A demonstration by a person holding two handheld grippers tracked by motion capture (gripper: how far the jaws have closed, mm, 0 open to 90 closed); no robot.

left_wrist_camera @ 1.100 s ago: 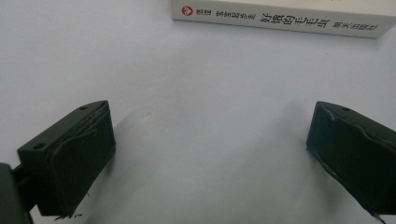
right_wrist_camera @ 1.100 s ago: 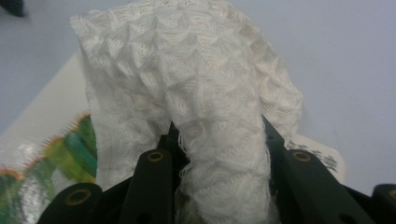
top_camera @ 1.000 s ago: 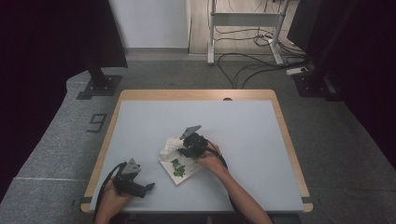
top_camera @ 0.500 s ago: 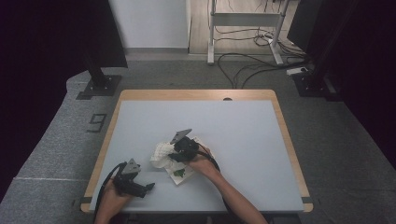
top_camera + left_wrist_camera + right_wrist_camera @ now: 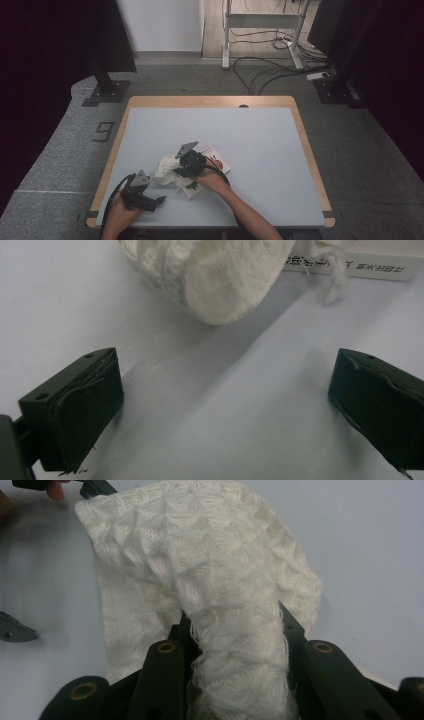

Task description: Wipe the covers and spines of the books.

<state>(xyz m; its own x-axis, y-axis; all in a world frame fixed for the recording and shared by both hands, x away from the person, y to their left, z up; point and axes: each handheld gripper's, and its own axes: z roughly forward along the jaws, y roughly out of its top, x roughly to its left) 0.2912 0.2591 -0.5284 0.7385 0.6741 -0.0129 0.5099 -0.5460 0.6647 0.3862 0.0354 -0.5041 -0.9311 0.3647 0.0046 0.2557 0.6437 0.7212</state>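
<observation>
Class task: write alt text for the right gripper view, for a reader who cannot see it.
A white knitted cloth is pinched in the right gripper and drapes away over a pale blue table. The cloth has a raised diamond pattern and a frayed edge near the black jaws.

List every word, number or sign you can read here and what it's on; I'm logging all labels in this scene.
"9": a large grey numeral on the floor left of the table.
Small black print along the edge of the flat printed pack beside the white knitted cloth: too blurred to read.
Red and green print on that pack's face: too small to read.
</observation>
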